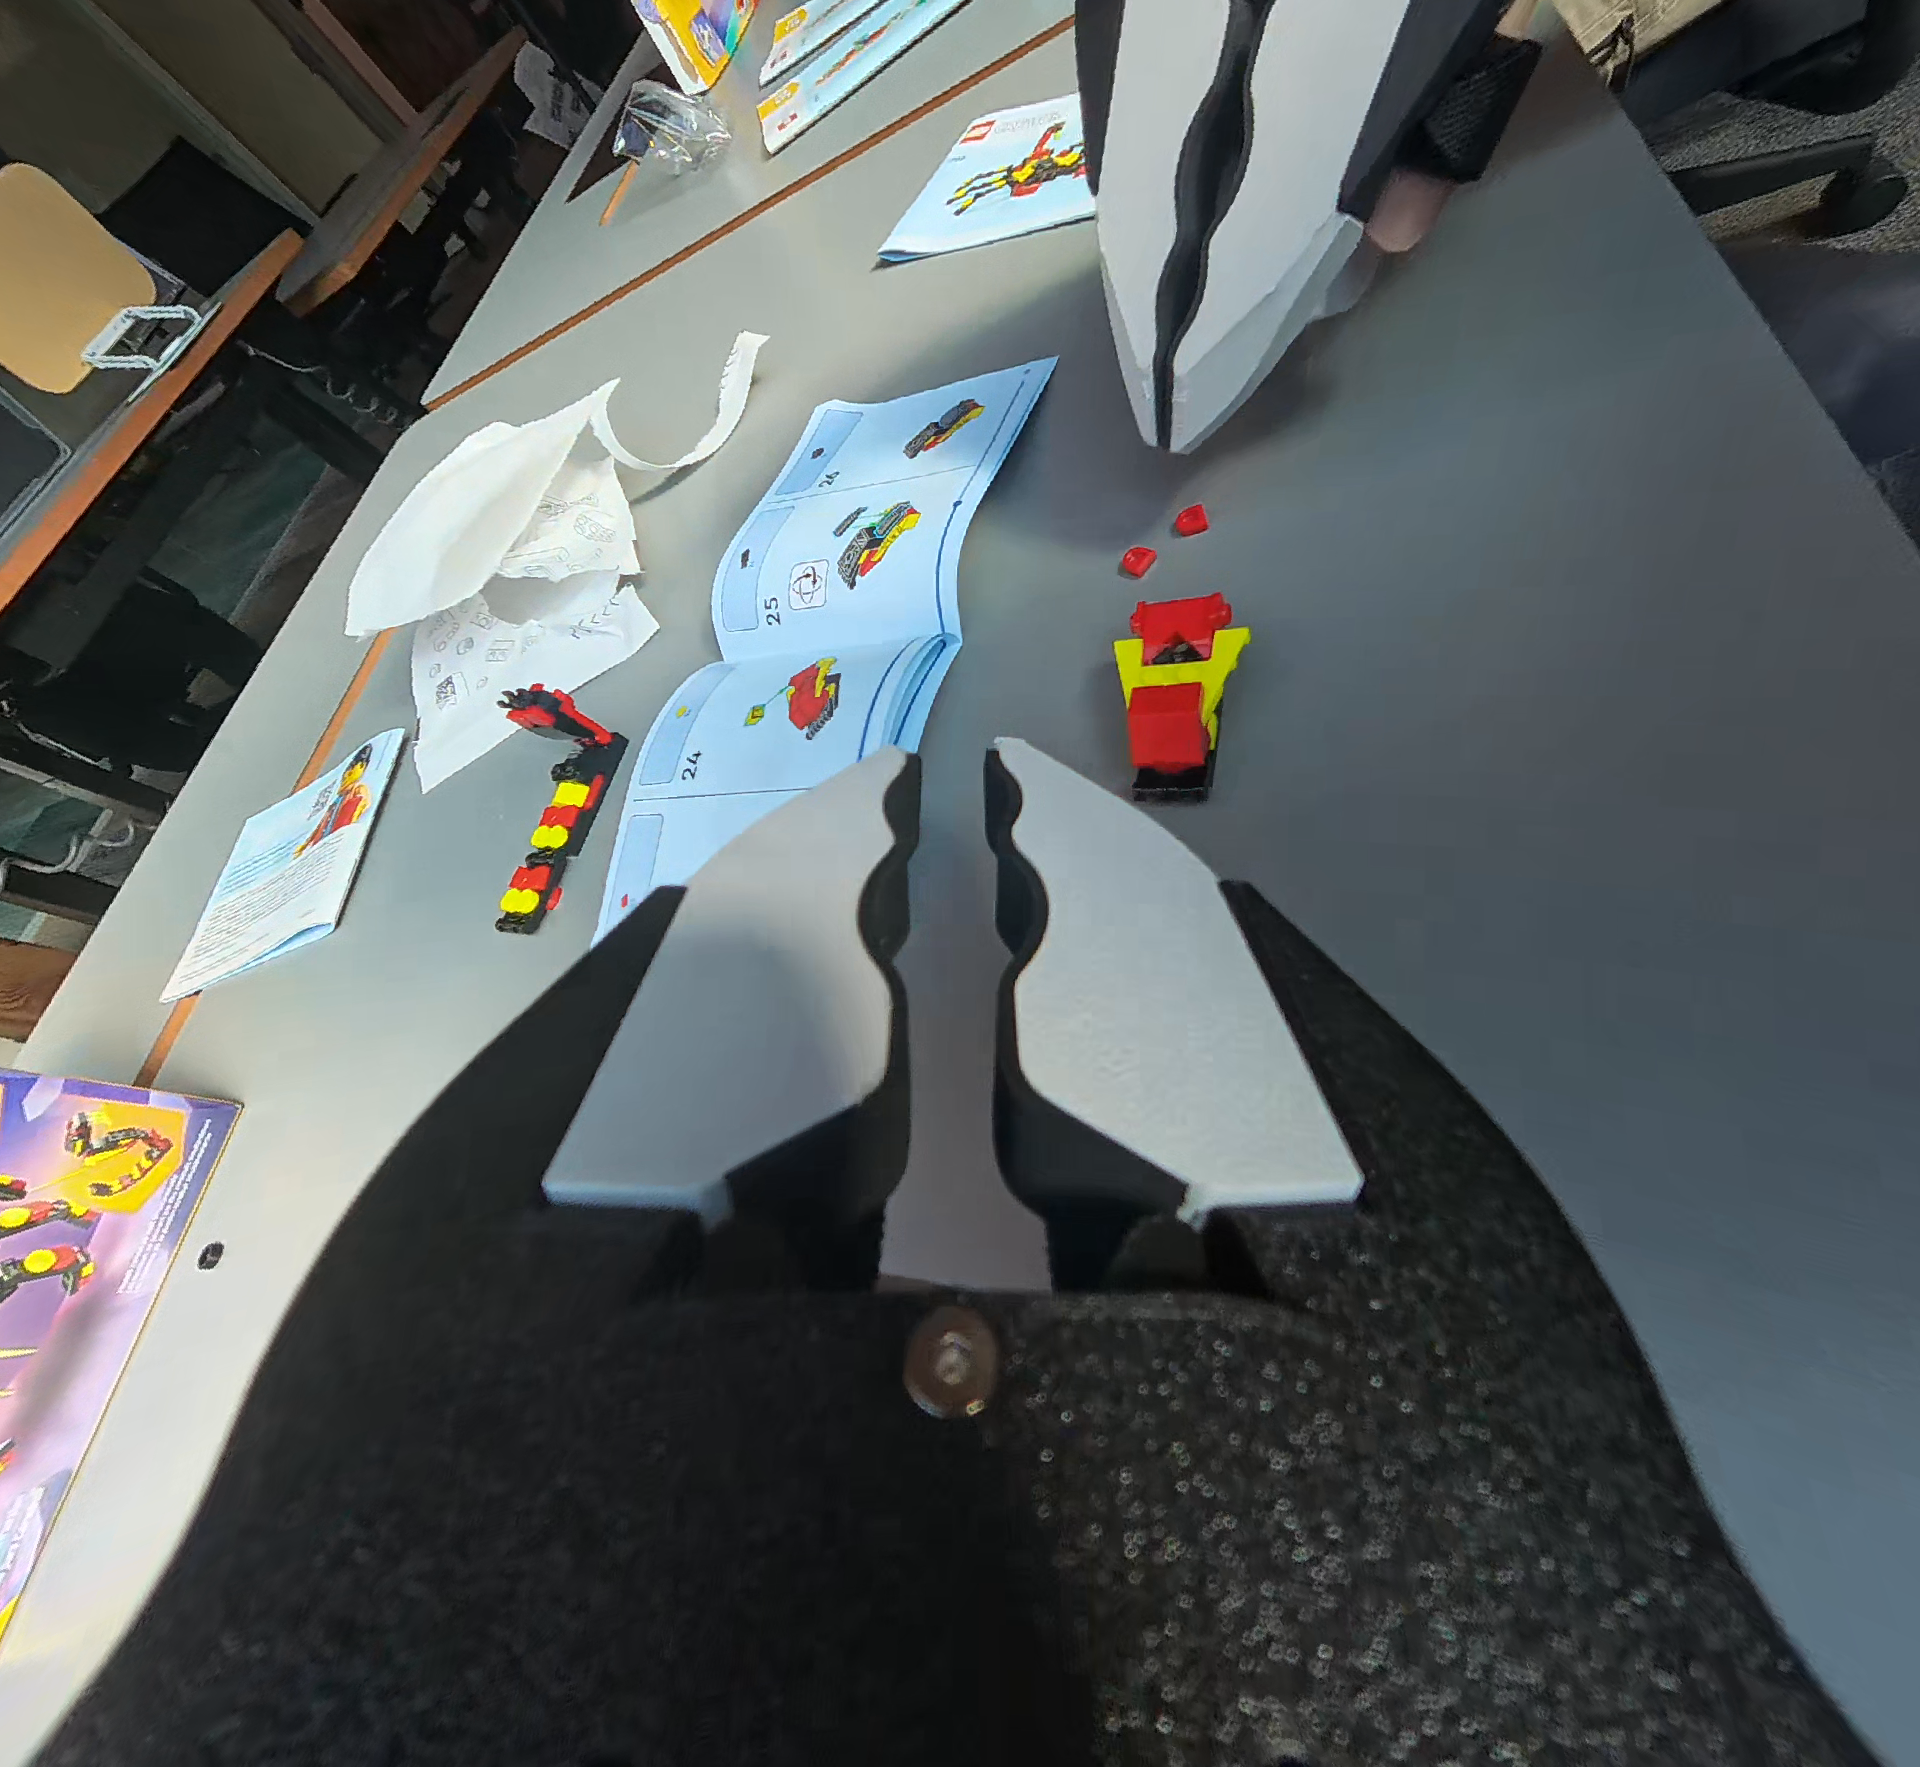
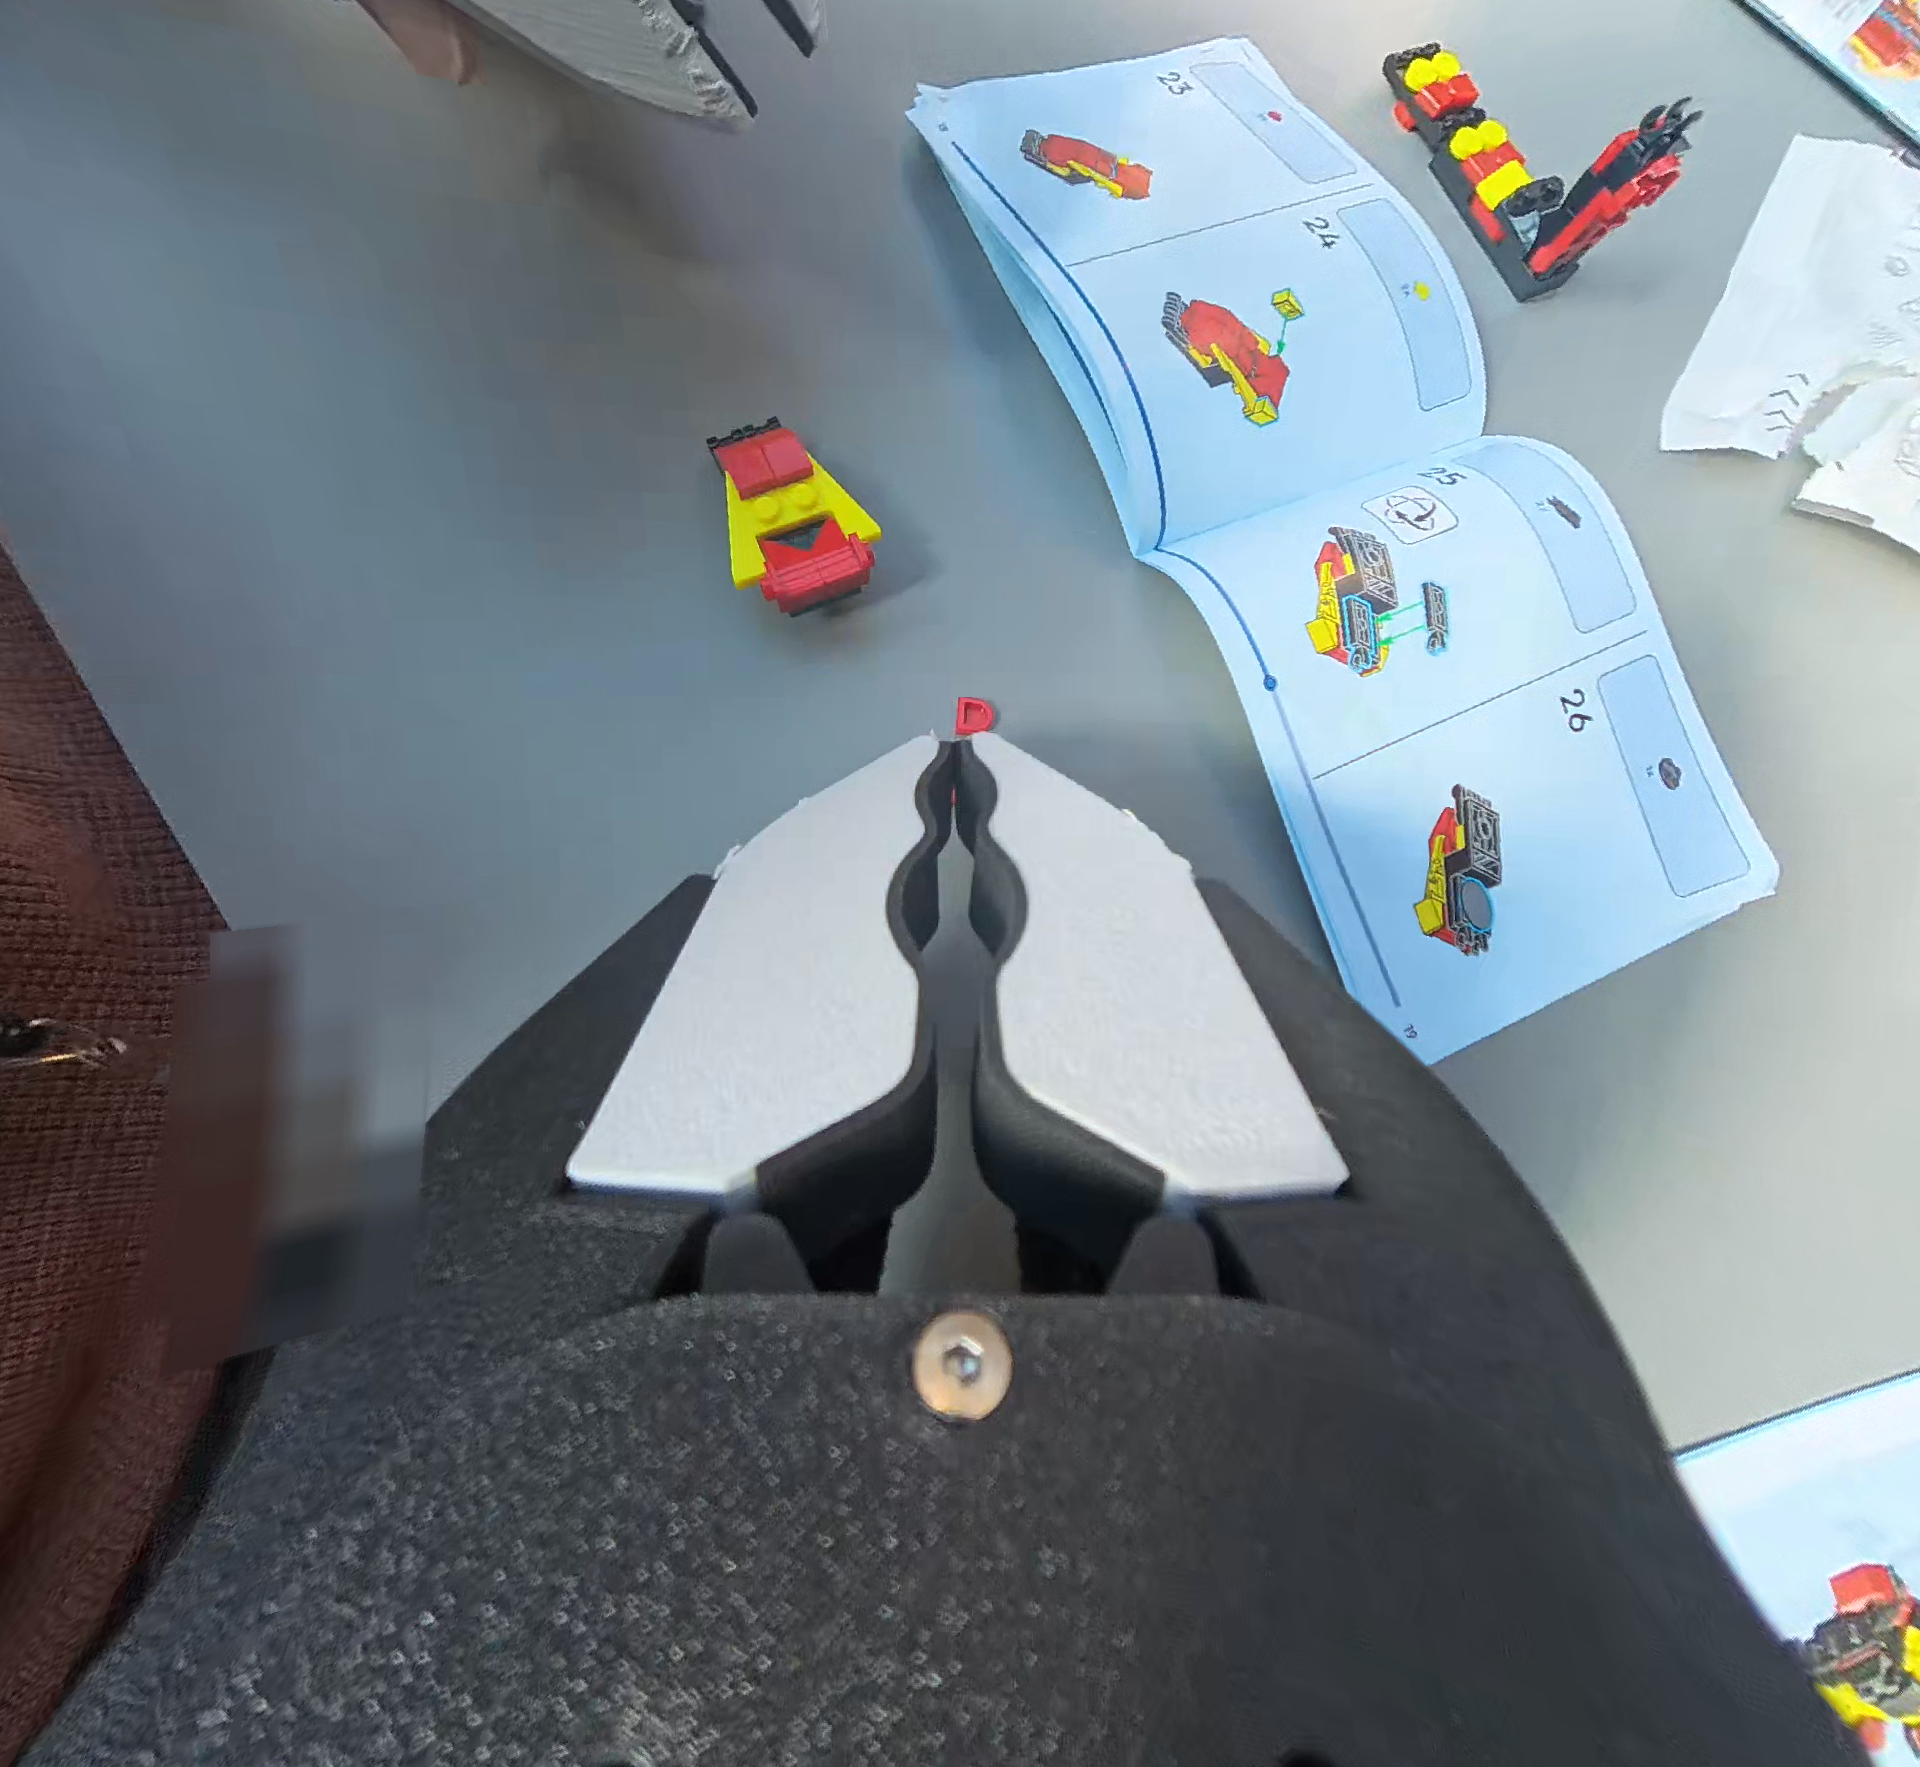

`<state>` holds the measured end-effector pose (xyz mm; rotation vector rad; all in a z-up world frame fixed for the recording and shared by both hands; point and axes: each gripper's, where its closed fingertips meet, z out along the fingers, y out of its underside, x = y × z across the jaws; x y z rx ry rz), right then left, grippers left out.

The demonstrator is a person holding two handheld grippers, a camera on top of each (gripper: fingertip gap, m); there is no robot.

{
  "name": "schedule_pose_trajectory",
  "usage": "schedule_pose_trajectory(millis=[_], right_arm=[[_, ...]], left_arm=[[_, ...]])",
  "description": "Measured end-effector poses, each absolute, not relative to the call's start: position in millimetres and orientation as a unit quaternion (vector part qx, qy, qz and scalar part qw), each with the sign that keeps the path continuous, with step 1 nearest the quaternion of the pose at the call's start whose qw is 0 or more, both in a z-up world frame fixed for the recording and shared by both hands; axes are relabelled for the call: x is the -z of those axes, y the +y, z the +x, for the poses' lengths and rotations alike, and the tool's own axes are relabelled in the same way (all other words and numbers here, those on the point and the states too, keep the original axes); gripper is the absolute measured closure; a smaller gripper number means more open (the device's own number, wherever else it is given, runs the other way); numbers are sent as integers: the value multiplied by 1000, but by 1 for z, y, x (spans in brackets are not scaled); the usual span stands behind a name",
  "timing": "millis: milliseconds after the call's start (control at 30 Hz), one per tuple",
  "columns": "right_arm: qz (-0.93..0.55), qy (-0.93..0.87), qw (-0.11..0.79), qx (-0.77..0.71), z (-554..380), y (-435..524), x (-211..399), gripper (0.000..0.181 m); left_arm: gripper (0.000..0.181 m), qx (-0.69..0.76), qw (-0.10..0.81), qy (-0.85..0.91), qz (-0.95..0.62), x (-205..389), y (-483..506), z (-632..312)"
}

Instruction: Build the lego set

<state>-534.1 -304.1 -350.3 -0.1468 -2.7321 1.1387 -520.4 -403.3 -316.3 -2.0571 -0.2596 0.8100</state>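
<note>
Both claws carry nothing: the right gripper is pinched closed just short of a small red piece, and the left gripper is released. The red-and-yellow build sits at eleven o'clock from the right tips. Fetching that piece seems the step in hand, so the jaws must part first, then close around it.

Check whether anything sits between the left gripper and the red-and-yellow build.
Nothing visible: only bare table lies between left gripper and red-and-yellow build. The open booklet lies aside; the right gripper is beyond the build.

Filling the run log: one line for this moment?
left gripper open, empty | right gripper shut, tip by small red piece | red-yellow build on table
</note>
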Motion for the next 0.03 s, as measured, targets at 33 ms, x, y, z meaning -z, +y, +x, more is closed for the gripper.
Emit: schedule_pose_trajectory(millis=[33], right_arm=[[-47,-924,94,-368,-535,-302,353,178]], left_arm=[[170,-335,442,-102,-826,315,-405,-522]])
